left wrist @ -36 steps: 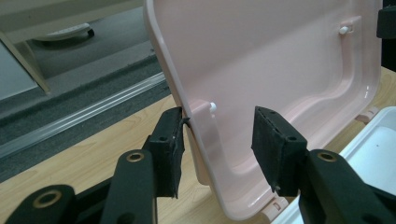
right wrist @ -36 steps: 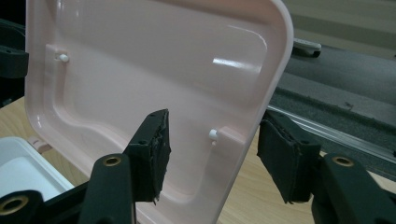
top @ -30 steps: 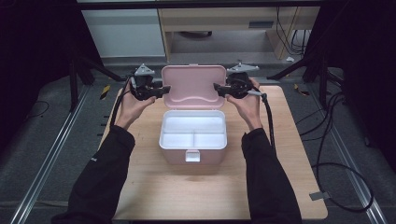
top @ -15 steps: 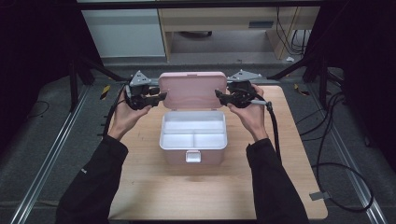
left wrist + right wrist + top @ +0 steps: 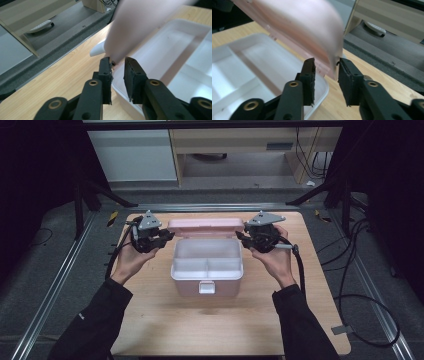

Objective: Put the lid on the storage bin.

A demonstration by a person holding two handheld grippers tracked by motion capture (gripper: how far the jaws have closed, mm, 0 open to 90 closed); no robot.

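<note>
From the high view, a pink storage box (image 5: 207, 265) with a white divided tray sits on the wooden table (image 5: 165, 320), its pink lid (image 5: 205, 226) standing up along the far rim. The left gripper (image 5: 167, 237) is at the lid's left end and the right gripper (image 5: 240, 237) at its right end, each just beside a lid corner. The step looks like lowering the lid, so both hands should swing it together at one pace and keep it level, so that the hinge does not twist.

In the left gripper view, the two black jaws have just been closing and stand narrowly apart. The blurred lid's (image 5: 140, 25) lower corner sits at the gap, but whether the pads press on it cannot be told. This view also shows the tray's bare compartments (image 5: 175, 57), closer than the high view does.

In the right gripper view, the jaws have likewise been closing. The lid's (image 5: 304, 27) edge hangs between them, and contact is again unclear. A gap remains, so a firmer pinch seems wise before the lid is swung further.
</note>
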